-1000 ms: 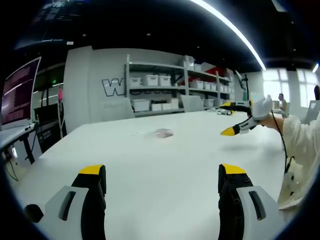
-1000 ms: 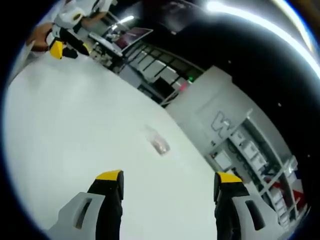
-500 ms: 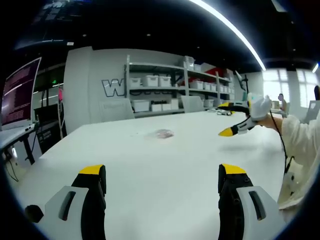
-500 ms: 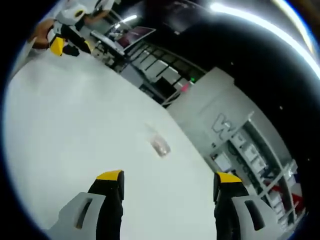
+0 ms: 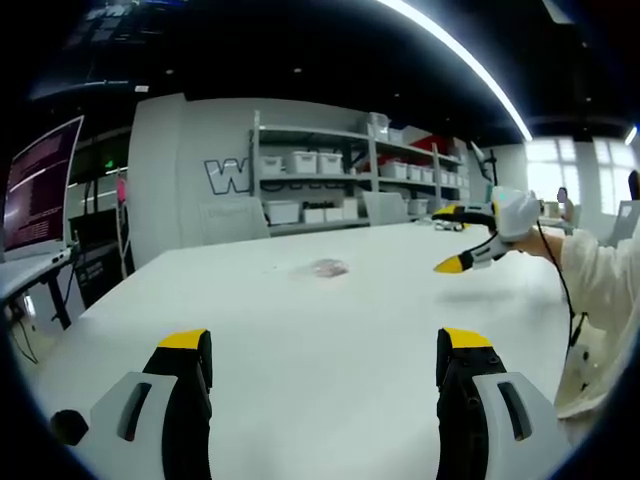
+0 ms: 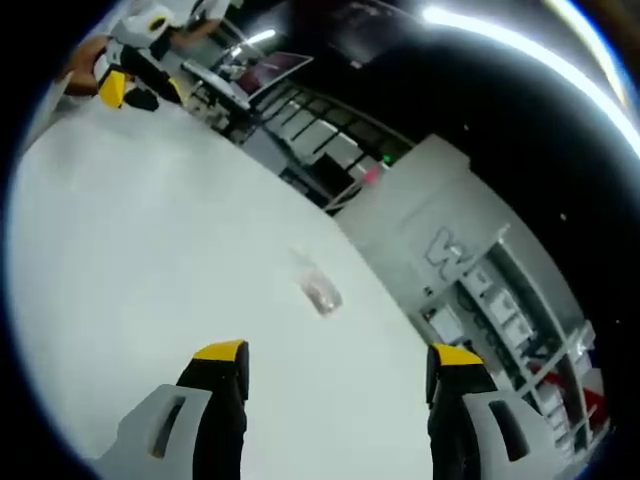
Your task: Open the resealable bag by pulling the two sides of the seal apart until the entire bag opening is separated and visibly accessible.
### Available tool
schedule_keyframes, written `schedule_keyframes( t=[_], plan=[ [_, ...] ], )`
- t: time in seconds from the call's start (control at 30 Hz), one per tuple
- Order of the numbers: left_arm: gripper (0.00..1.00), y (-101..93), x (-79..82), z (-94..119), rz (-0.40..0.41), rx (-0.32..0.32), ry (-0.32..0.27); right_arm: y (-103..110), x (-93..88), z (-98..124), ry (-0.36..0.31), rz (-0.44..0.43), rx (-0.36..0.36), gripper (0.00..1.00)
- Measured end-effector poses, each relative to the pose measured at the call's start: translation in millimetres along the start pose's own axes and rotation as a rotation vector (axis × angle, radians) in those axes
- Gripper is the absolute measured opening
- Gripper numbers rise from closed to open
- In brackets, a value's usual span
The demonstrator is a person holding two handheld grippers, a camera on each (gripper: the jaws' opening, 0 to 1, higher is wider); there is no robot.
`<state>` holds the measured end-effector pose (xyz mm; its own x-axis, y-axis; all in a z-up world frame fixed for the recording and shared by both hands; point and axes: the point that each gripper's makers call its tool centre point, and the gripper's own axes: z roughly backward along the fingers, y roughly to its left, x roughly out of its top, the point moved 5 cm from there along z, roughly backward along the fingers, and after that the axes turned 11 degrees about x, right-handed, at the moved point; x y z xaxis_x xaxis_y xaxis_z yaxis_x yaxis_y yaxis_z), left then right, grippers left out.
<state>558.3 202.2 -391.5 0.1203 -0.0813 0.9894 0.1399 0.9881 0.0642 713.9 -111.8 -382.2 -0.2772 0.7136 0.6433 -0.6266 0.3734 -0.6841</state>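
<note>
Left gripper view: left gripper [image 5: 325,350] at the bottom, yellow-tipped jaws spread wide with nothing between them, hovering over a white table [image 5: 300,330]. Farther out, near the table's middle, a small clear resealable bag [image 5: 325,267] lying flat (contents a pinkish blur, seal too small to judge). Off to the right, the right gripper [image 5: 458,240], held in a gloved hand [image 5: 515,213], jaws parted, well apart from the bag. Behind, shelves with white bins [image 5: 320,165].

Right gripper view, rolled sideways: right gripper [image 6: 335,352] released and empty, the bag [image 6: 320,292] ahead on bare tabletop, the left gripper [image 6: 115,88] far at upper left.
</note>
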Motion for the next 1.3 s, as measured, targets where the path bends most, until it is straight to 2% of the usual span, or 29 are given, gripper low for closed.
schedule_keyframes(
  t=[1.3],
  plan=[
    [0.92,2.1,-2.2,5.0,0.001,0.008,-0.001,-2.2,2.2,-29.4,0.025,0.054,0.024,0.69]
  ],
)
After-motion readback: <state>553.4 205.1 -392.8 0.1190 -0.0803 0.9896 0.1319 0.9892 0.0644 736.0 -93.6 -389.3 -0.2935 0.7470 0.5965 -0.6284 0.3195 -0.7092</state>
